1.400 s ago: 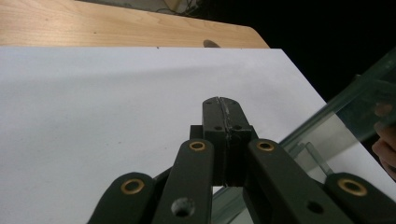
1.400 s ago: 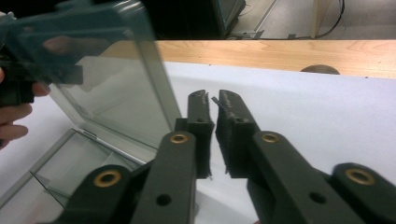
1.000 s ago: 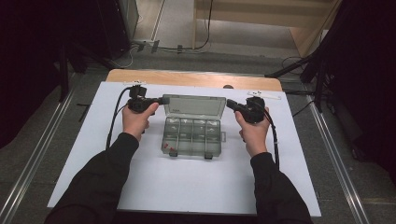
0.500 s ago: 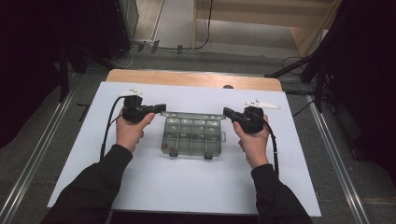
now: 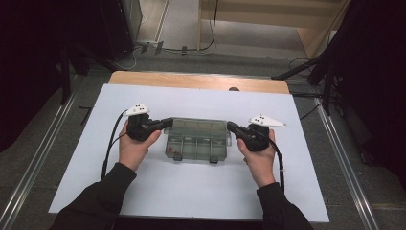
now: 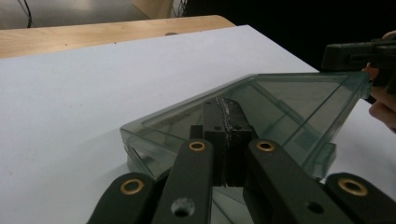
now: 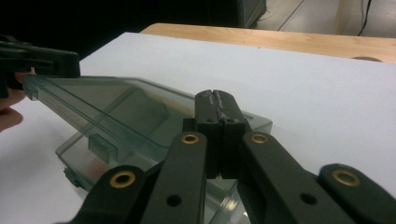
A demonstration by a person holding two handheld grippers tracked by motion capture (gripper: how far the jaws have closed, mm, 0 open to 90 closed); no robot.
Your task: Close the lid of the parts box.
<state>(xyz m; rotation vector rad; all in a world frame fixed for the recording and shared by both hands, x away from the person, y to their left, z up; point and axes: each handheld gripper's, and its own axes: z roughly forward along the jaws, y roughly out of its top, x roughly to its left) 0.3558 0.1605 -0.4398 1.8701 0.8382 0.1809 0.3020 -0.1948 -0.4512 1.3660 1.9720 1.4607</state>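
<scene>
- Left tongs (image 5: pixel 165 122): jaws pressed together, nothing between them, tips at the left end of the box's lid.
- Clear compartment box (image 5: pixel 197 145): sits mid-counter (image 5: pixel 201 191) on the white sheet, its lid tilted partway down, between the 2 tongs.
- Right tongs (image 5: pixel 231 126): jaws pressed together, empty, at the lid's right end.

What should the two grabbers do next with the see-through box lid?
Probably press the lid the rest of the way down. It slopes half-closed over the box, and the shut left gripper and right gripper sit at its two ends.
</scene>
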